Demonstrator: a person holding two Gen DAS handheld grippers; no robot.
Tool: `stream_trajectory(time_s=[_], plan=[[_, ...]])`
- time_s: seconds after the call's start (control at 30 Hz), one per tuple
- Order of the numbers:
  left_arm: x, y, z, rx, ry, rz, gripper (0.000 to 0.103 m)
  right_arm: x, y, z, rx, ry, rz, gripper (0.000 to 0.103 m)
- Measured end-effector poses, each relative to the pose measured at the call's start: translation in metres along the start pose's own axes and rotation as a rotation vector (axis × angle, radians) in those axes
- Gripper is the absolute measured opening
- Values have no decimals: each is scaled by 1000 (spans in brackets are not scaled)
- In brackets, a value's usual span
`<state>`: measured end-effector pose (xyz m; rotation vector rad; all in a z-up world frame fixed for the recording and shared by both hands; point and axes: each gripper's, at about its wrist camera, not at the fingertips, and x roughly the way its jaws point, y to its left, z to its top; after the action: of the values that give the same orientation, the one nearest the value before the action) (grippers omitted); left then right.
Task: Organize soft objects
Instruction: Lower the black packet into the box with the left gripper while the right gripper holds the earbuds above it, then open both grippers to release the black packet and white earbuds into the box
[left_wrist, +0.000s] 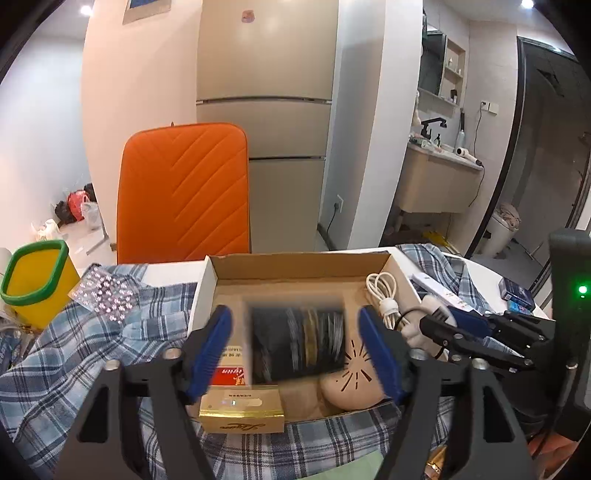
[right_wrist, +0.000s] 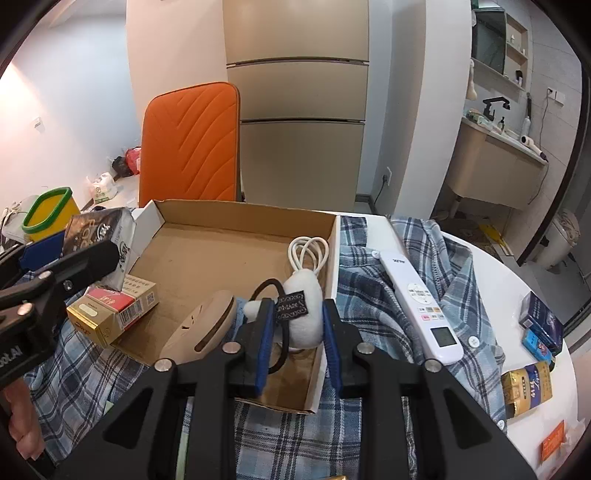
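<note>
Right claw (right_wrist: 297, 328) pinching white plush toy (right_wrist: 304, 314) over near-right corner of cardboard box (right_wrist: 207, 210). Left claw (left_wrist: 295, 350) spread; dark packet (left_wrist: 297, 341) blurred between its pads, contact unclear. Risks: black loop (right_wrist: 275, 325) snagging blue pad; packet dropping onto cigarette pack (left_wrist: 240, 408) below.

Right tool (right_wrist: 298, 328) around white plush (right_wrist: 306, 314).

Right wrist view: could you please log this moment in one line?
left gripper open | dark packet between fingers | right gripper shut on white plush toy | toy in cardboard box
</note>
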<state>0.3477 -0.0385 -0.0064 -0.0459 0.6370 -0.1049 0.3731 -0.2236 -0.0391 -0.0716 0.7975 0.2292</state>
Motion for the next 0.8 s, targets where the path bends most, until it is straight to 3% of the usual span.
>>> stream_trajectory(time_s=[0.03, 0.07, 0.13, 0.17, 0.2, 0.43, 0.8], plan=[[-3, -2, 1, 4, -19, 6, 90, 1, 0, 0, 6, 5, 2, 25], [-7, -2, 1, 9, -45, 16, 90, 2, -2, 0, 13, 11, 9, 26], [-10, -4, 2, 15, -57, 30, 90, 4, -2, -1, 21, 18, 7, 41], [-12, -5, 3, 15, -63, 29, 90, 4, -3, -1, 20, 13, -1, 58], [-14, -5, 3, 14, -69, 27, 90, 2, -2, -1, 17, 1, -6, 62], [-28, -10, 9, 22, -82, 19, 90, -5, -5, 2, 28, -22, -25, 62], [-114, -39, 22, 41, -270, 38, 90, -92, -1, 16, 17, -218, -63, 62]])
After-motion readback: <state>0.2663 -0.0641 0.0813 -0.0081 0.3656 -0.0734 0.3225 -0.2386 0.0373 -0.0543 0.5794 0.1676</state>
